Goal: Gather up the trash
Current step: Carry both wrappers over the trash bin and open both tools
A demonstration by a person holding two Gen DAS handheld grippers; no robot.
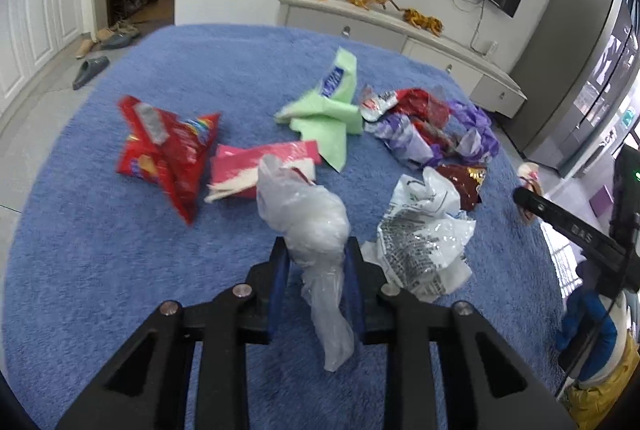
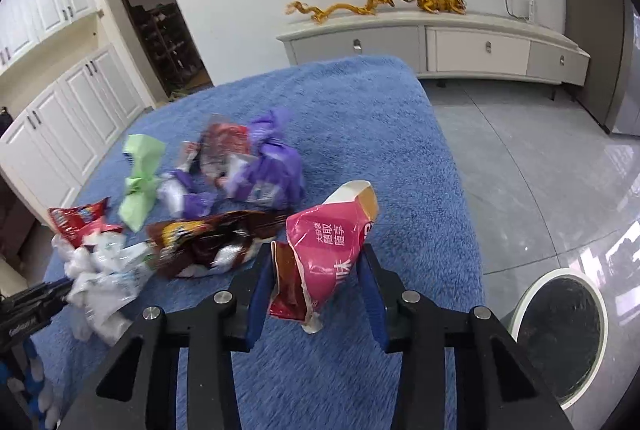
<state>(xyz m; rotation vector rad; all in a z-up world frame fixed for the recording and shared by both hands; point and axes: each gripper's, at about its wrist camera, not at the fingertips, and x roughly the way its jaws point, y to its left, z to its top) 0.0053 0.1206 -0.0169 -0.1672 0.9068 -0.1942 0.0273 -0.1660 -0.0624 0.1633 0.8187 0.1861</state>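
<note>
My left gripper (image 1: pixel 316 250) is shut on a crumpled clear plastic bag (image 1: pixel 308 213), held above the blue fuzzy cloth (image 1: pixel 120 250). My right gripper (image 2: pixel 318 262) is shut on a pink and white snack wrapper (image 2: pixel 332 242). Loose trash lies on the cloth: a red snack bag (image 1: pixel 168 149), a pink packet (image 1: pixel 256 165), a green wrapper (image 1: pixel 328 105), purple and red wrappers (image 1: pixel 432 129), a white printed bag (image 1: pixel 424 238) and a brown wrapper (image 2: pixel 208 242).
A round white bin with a dark inside (image 2: pixel 560 338) stands on the grey floor at the right of the table. A white TV cabinet (image 2: pixel 440 45) runs along the far wall. The right gripper's black body (image 1: pixel 576 234) shows at the left view's right edge.
</note>
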